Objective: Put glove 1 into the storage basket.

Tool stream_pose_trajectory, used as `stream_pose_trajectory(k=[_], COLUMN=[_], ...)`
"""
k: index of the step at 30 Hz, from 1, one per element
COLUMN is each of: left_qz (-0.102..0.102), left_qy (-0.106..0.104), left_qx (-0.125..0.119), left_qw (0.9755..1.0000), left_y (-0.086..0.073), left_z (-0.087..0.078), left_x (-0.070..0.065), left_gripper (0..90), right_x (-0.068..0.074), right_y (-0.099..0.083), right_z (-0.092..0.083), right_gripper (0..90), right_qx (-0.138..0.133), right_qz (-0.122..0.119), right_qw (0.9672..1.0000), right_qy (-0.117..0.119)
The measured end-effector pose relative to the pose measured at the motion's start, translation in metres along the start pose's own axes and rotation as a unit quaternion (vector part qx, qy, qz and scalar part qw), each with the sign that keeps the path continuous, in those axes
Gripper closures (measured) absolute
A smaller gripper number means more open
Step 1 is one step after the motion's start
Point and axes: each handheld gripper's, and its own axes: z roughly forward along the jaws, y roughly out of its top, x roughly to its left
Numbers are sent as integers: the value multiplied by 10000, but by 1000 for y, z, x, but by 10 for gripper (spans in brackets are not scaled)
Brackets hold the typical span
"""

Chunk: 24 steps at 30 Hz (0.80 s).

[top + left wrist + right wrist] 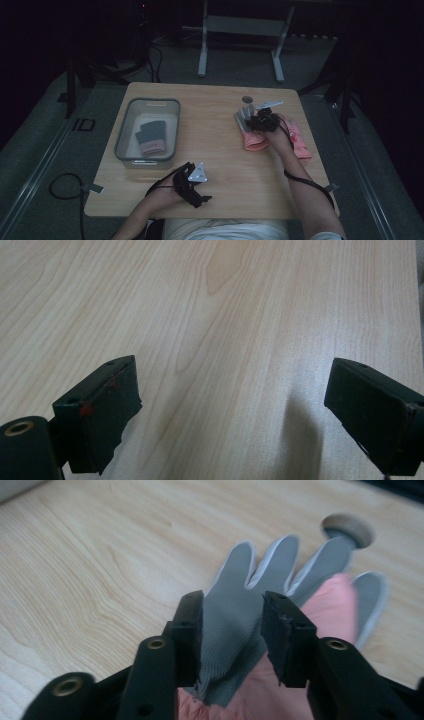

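Observation:
A grey glove (pixel 235 615) lies palm up on the table's right side, partly over a pink glove (pixel 332 600). My right gripper (pixel 232 600) has its jaws on either side of the grey glove's palm, and the fabric bunches up between the pads. From above, the right gripper (pixel 254 122) sits on the grey glove (pixel 243 116) and the pink glove (pixel 254 142). My left gripper (pixel 201 198) rests low near the front edge, and its jaws (pixel 230 390) stand wide apart over bare wood.
A clear plastic bin (pixel 125 125) at the left holds folded dark and pink gloves (pixel 150 136). Another pink glove (pixel 301 144) lies right of the hand. A round hole (pixel 247 99) is in the wooden table (pixel 210 150) beyond the grey fingers. A desk frame stands behind.

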Motion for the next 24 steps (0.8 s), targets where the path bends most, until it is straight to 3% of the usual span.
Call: stream_pose_trajectory(k=[2,5,7,8,12,17,20,22,24], left_qz=[-14,-30,-44,-45,0,5,-21,-28,-39], left_qy=[12,66,89,102,80,96,105,118,106], left_qx=[6,32,26,23,44,47,31,15,4], left_qw=[10000,10000,9999,9999,10000,9999,9999,9999,9999], left_y=[-1,-3,-4,-4,-4,-4,-4,-4,-4], left_z=[0,1,1,1,3,3,2,1,1], left_x=[-1,0,1,2,0,-1,0,0,0], left_gripper=[72,72,72,72,72,72,72,72,72], right_x=[-2,-3,-5,-6,-2,-4,-2,1,8], right_y=[-2,-5,-7,-8,-11,-14,-13,-10,-7], right_z=[10,21,24,26,27,27,24,19,14], right_gripper=[516,513,533,544,620,769,856,872,875], right_qx=[169,324,347,355,368,270,279,266,281], right_qz=[-44,-191,27,24,-73,202,281,378,312], right_qw=[9998,9991,9993,9993,9992,9994,9990,9985,9980], right_qy=[-42,-191,-98,-81,-152,-87,-189,-302,-475])
